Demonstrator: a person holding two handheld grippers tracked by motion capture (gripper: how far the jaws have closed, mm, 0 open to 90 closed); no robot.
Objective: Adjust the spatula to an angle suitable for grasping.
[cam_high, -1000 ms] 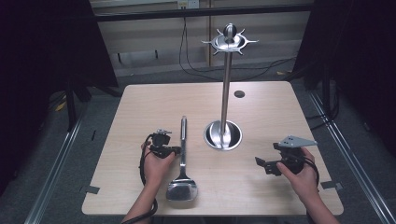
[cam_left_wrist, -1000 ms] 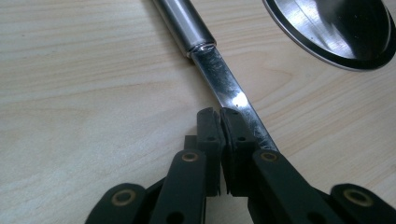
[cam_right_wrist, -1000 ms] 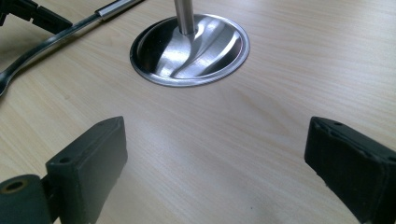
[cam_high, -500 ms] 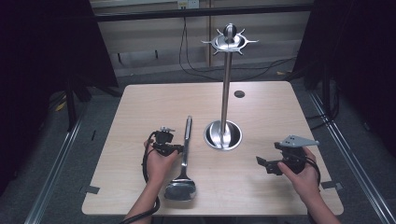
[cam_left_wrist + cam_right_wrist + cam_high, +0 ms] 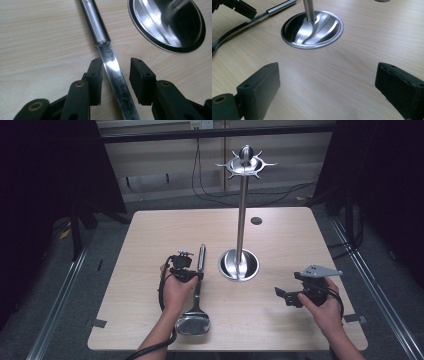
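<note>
One ladle: the ladle lies flat on the table, just left of the stand's round base.
Long axis: runs away from the person; bowl at the near edge, tubular handle pointing to the far side, tilted slightly toward the stand.
Writing: an engraved mark at the handle's top edge in the left gripper view, cut off and unreadable.
Left gripper: the left gripper straddles the flat shank; jaws have just been opening, one pad beside the metal, the other clear of it, grip released.
Right gripper: the right gripper rests right of the base, well apart, jaws spread wide, nothing between.
</note>
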